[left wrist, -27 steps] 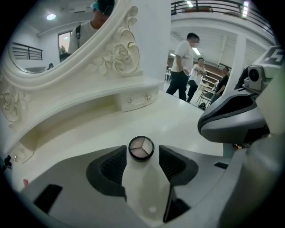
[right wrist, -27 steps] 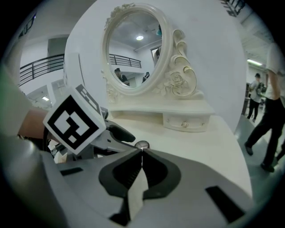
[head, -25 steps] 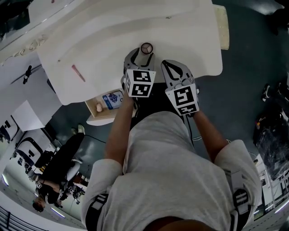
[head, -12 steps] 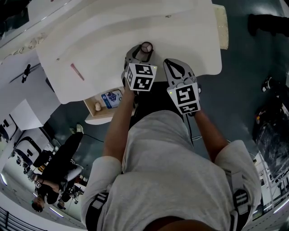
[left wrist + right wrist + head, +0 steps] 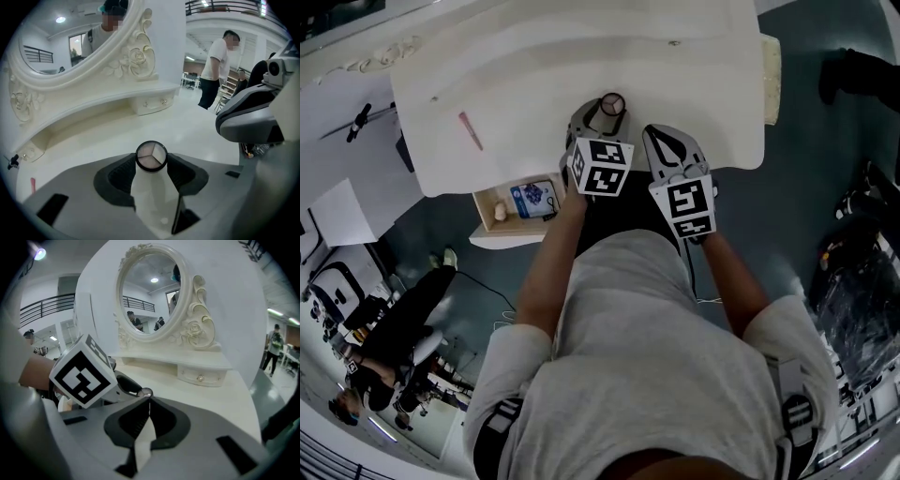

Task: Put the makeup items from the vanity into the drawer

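Note:
A round black-rimmed compact (image 5: 611, 102) with a three-part powder face sits between the fingers of my left gripper (image 5: 608, 111), near the front edge of the white vanity top (image 5: 553, 75). The left gripper view shows both pads pressed on the compact (image 5: 151, 155), so my left gripper (image 5: 151, 162) is shut on it. I cannot tell whether the compact rests on the top. My right gripper (image 5: 651, 131) is just right of it, jaws shut and empty (image 5: 149, 400). A pink stick (image 5: 471, 130) lies at the vanity's left. The open drawer (image 5: 487, 200) is below the left edge.
Inside the drawer lie a blue packet (image 5: 534, 199) and a small beige item (image 5: 500, 213). An oval mirror (image 5: 152, 294) and a small shelf drawer (image 5: 201, 376) stand at the vanity's back. People stand on the floor around, one at the lower left (image 5: 389, 342).
The head view has shifted, so the vanity sits a little higher and further right in it. Both grippers keep much the same places, the left still shut on the compact.

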